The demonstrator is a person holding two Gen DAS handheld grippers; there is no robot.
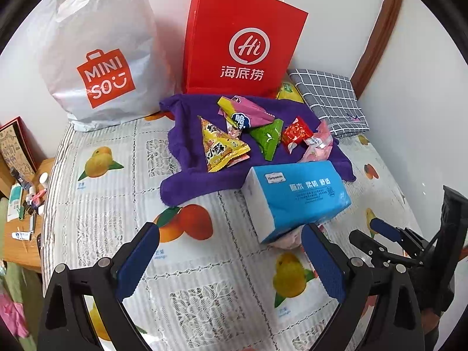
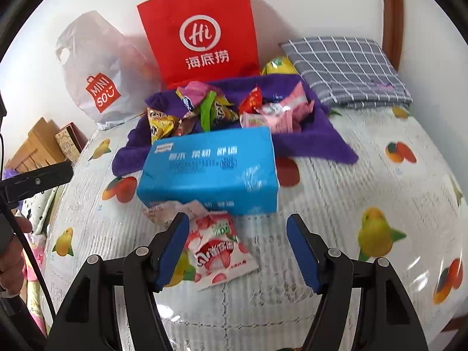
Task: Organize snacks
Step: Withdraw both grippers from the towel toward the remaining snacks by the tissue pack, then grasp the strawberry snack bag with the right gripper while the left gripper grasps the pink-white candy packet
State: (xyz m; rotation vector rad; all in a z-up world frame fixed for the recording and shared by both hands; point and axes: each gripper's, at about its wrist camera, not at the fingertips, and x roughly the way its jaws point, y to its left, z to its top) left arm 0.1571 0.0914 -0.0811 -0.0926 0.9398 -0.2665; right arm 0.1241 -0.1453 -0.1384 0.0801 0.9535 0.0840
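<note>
Several snack packets lie in a pile on a purple cloth [image 1: 190, 181]: a yellow triangular one [image 1: 219, 146], a green one [image 1: 267, 139], a red one [image 1: 295, 133] and a pink one [image 1: 251, 111]. A blue tissue pack [image 2: 210, 169] lies in front of the pile. A strawberry-print packet [image 2: 218, 251] rests on the fruit-print cover just below it. My right gripper [image 2: 238, 219] stands open over that packet, which lies by the left finger [image 2: 172, 248] with no pad pressing it. My left gripper [image 1: 231, 231] is open with nothing in it, left of the tissue pack [image 1: 295, 196].
A red paper bag [image 1: 239, 44] and a white plastic shopping bag [image 1: 96, 58] stand against the back wall. A folded grey checked cloth [image 1: 330, 99] lies at the back right. A wooden side table [image 1: 23, 204] with small items stands off the left edge.
</note>
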